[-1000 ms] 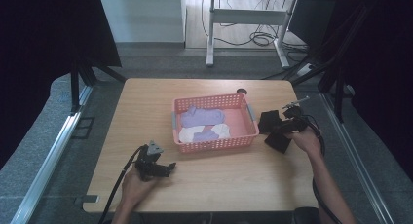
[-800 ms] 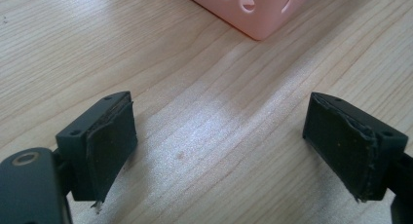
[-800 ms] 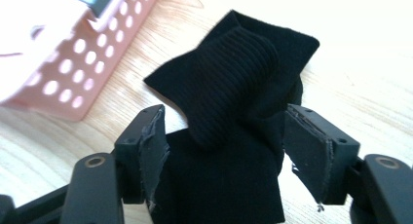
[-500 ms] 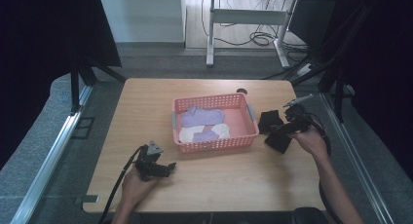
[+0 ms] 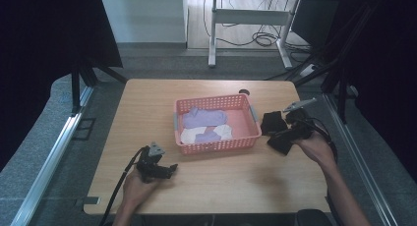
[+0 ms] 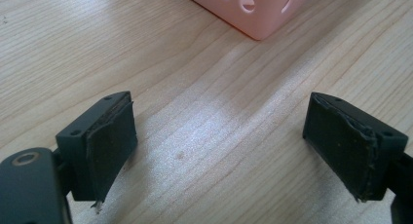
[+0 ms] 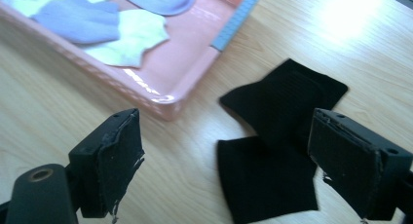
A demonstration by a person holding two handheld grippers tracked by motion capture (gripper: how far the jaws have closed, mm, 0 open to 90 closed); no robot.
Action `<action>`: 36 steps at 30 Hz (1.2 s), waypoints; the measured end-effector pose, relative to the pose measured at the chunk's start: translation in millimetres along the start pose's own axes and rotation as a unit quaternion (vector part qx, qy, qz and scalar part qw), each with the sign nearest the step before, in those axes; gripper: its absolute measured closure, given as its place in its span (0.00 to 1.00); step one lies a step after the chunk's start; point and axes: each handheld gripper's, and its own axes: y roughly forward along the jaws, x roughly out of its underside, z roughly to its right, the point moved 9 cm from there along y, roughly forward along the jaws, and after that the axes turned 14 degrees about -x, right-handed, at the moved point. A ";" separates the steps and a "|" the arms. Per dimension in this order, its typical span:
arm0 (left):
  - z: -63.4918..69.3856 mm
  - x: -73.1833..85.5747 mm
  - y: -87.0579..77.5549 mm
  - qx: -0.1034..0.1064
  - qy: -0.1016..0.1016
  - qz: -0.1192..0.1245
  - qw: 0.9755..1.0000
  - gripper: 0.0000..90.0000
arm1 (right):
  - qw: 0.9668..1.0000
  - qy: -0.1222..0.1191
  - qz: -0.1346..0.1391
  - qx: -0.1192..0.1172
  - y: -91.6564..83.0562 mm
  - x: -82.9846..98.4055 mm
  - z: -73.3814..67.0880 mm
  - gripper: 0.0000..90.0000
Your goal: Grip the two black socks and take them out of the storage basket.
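Since the earlier frames the right gripper [image 5: 287,132] had drawn back from the basket toward the table's right edge and lifted a little, and its jaws had just been opening, with nothing left between them. In the right gripper view they stood wide apart over the two black socks [image 7: 277,151], which lay flat on the wooden table [image 5: 147,103], one partly over the other, just beside the right end of the pink basket [image 5: 216,146]. Neither pad touched the cloth. In the high view the same black socks [image 5: 274,130] sat between the basket's right wall and the right hand [image 5: 314,150], close to the gripper's tips.

The left gripper [image 5: 164,169] had kept its place near the front left of the table, held low in the left hand [image 5: 137,184] with its cable trailing off the near edge. In the left gripper view its jaws were spread wide over bare wood, empty, with a corner of the basket [image 6: 258,14] ahead of them.

Inside the basket lay purple socks [image 5: 204,119] toward the back and white socks [image 5: 189,135] toward the front, another purple one resting on the white.
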 end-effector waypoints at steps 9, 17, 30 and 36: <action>0.2 0.0 0.0 0.000 -0.001 0.000 1.000 0.13 | 0.999 -0.017 0.000 -0.033 18.0 11.1 -29.3 0.15; 0.0 0.0 0.0 0.000 0.000 0.000 1.000 0.13 | 0.998 -0.023 0.001 -0.052 39.6 27.6 -48.3 0.16; 0.8 -0.1 0.0 0.001 -0.005 0.000 1.000 0.13 | 0.998 -0.024 0.003 -0.058 78.6 59.3 -66.4 0.16; 0.6 -0.2 0.1 0.000 -0.004 0.001 1.000 0.13 | 0.998 -0.026 0.001 -0.062 96.7 74.5 -69.4 0.16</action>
